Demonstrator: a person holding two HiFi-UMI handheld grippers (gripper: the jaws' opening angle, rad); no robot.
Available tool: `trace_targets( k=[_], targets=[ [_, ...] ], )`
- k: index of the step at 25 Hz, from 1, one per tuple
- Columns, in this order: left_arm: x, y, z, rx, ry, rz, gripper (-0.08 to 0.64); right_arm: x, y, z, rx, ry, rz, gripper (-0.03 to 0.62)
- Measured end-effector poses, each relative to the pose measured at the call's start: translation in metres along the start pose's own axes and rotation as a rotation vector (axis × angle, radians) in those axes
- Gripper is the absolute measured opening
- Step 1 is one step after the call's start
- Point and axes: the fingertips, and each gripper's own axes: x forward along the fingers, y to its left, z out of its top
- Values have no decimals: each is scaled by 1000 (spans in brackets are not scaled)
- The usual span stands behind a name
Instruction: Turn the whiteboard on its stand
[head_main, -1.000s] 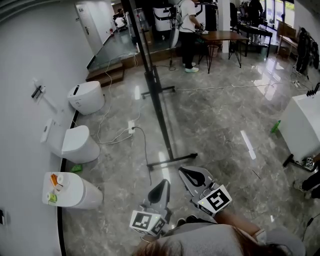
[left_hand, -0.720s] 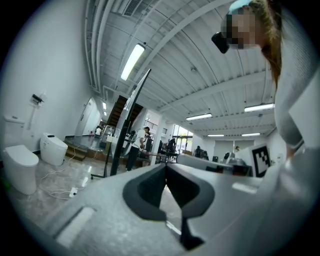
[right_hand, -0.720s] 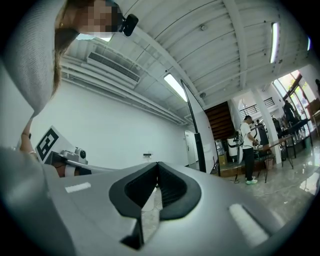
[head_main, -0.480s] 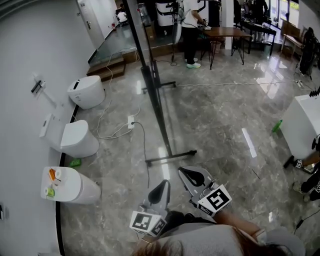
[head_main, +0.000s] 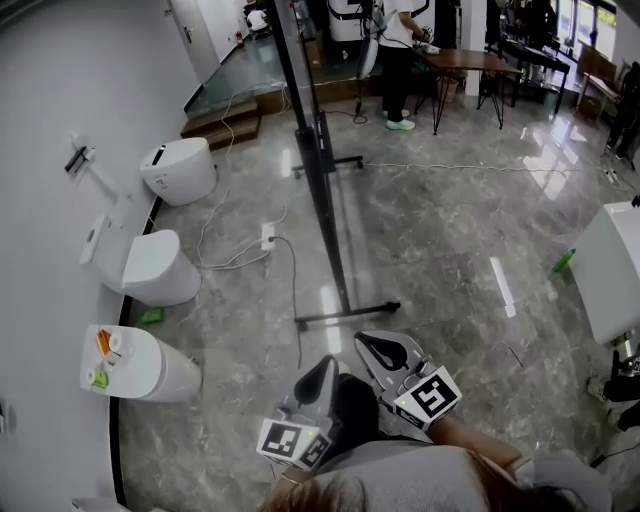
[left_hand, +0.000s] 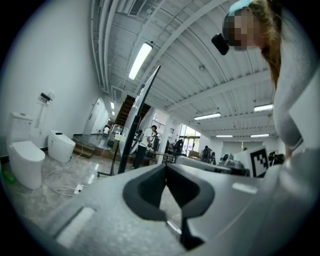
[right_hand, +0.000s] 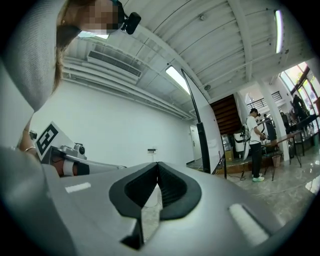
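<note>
The whiteboard (head_main: 318, 170) stands edge-on as a thin dark panel on a black stand, whose near foot (head_main: 346, 312) rests on the marble floor. Both grippers are held low in front of me, short of that foot and apart from the stand. My left gripper (head_main: 322, 372) is shut with nothing in it. To its right, my right gripper (head_main: 376, 346) is also shut and holds nothing. In the left gripper view the whiteboard (left_hand: 141, 112) rises beyond the shut left gripper (left_hand: 165, 168). In the right gripper view the whiteboard (right_hand: 202, 135) stands past the shut right gripper (right_hand: 158, 165).
Three white toilets (head_main: 180, 168) (head_main: 156, 268) (head_main: 142, 366) line the left wall. A power strip (head_main: 268, 236) with cables lies left of the stand. A white cabinet (head_main: 614, 268) and a green bottle (head_main: 565, 260) are at the right. A person (head_main: 398, 50) stands by a table (head_main: 470, 62) at the back.
The head view has shifted slightly, so the stand and toilets sit a little differently. A dark shoe now shows between the grippers. Both grippers keep their place and stay shut.
</note>
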Motion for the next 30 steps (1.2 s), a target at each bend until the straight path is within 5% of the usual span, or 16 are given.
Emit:
trace_targets(
  k=[20, 30],
  targets=[
    [176, 165, 49, 21, 44, -163, -2, 194, -155, 19, -54, -48, -160, 4],
    [209, 211, 51, 1, 66, -164, -2, 213, -211, 32, -101, -140, -291, 34]
  ],
)
